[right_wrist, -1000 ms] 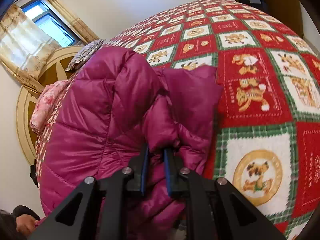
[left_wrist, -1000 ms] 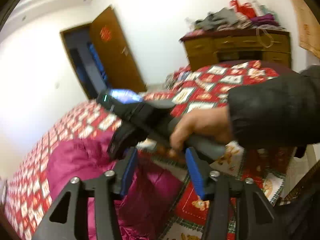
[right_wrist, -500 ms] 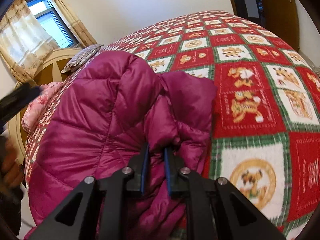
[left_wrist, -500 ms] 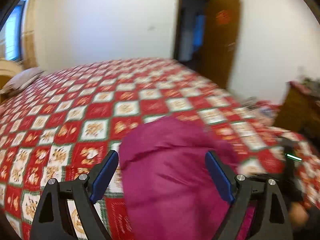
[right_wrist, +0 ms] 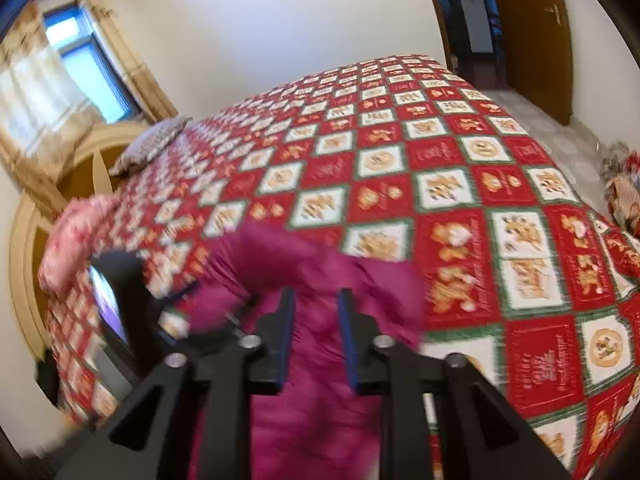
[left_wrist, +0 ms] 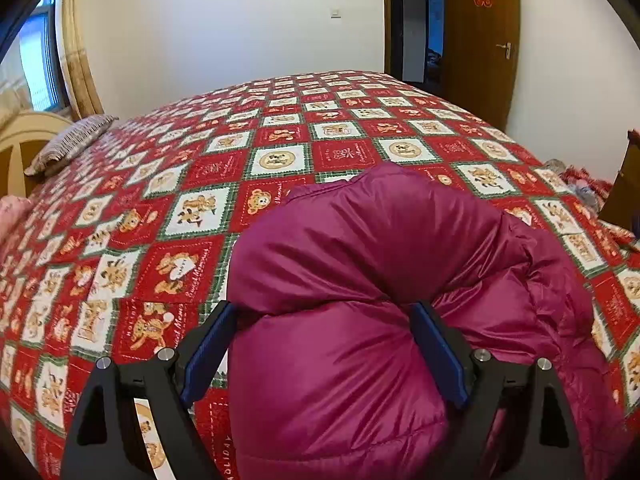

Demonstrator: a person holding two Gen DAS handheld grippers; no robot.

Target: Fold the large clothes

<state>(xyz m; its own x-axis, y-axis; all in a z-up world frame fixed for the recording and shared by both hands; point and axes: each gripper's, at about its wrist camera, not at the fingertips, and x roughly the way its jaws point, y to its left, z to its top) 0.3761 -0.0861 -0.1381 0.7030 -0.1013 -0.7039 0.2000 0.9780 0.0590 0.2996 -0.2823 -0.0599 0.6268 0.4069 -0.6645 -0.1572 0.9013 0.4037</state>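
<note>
You can read "HOLIDAY" on the bed cover (left_wrist: 132,332), and a red sign sits on the door (left_wrist: 480,40).

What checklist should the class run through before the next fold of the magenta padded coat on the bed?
1. Coat lies on the quilt: ok.
2. Left gripper jaws wide, straddling a padded roll of the coat: ok; whether the pads touch it: cannot tell.
3. Right gripper jaws opening, coat fabric seen between them; fully let go: cannot tell, the view is blurred.
4. Bare quilt beyond the coat for laying the fold: ok.
5. Coat flat and even: not ok, it is bunched.
6. Pillow apart from the coat: ok.
</note>
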